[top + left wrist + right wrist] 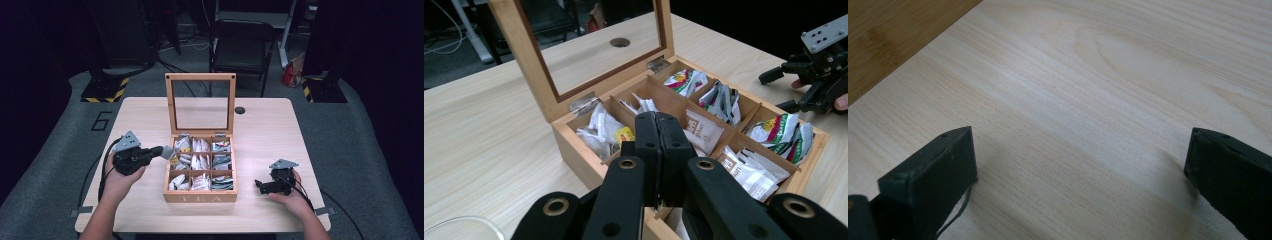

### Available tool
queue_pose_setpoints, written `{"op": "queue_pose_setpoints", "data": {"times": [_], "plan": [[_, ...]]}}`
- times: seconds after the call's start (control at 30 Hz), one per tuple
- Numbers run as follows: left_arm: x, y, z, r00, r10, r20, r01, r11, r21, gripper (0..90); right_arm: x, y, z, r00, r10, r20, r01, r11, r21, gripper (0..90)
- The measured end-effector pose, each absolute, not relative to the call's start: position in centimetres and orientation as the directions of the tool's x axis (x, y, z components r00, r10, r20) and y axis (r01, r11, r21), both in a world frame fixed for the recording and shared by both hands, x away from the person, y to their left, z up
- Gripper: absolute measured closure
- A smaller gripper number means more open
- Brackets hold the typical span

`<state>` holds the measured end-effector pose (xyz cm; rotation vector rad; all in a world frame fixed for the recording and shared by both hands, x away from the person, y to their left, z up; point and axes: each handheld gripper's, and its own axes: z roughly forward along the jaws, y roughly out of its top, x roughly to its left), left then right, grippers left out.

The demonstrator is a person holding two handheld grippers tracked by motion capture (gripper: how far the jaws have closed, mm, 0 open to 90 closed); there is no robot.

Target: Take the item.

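A: Where is my left hand-held gripper [167,152]?
B: At the left, in my left hand [120,172], pointing right, jaws pressed together with no gap.
A: And my right hand-held gripper [258,186]?
B: Low at the right, in my right hand [290,196], pointing left, jaws spread wide apart. Both forearms enter from below.
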<state>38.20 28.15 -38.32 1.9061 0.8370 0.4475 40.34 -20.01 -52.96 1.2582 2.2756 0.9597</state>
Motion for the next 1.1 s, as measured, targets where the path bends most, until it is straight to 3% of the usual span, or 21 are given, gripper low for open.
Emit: {"op": "queue_pose_setpoints", "data": {"times": [0.7, 1.1], "plan": [[37.9, 33.7, -36.9, 0.572, 0.817, -0.076, 0.376, -0.179, 0.909, 88.9, 40.3, -20.0, -53.0, -0.536, 0.844, 0.01, 0.595, 0.369, 0.714, 0.0], [38.0, 34.8, -37.3, 0.527, 0.847, -0.072, 0.388, -0.165, 0.907, 88.9, 40.3, -20.0, -53.0, -0.534, 0.845, 0.007, 0.595, 0.37, 0.713, 0.0]]}}
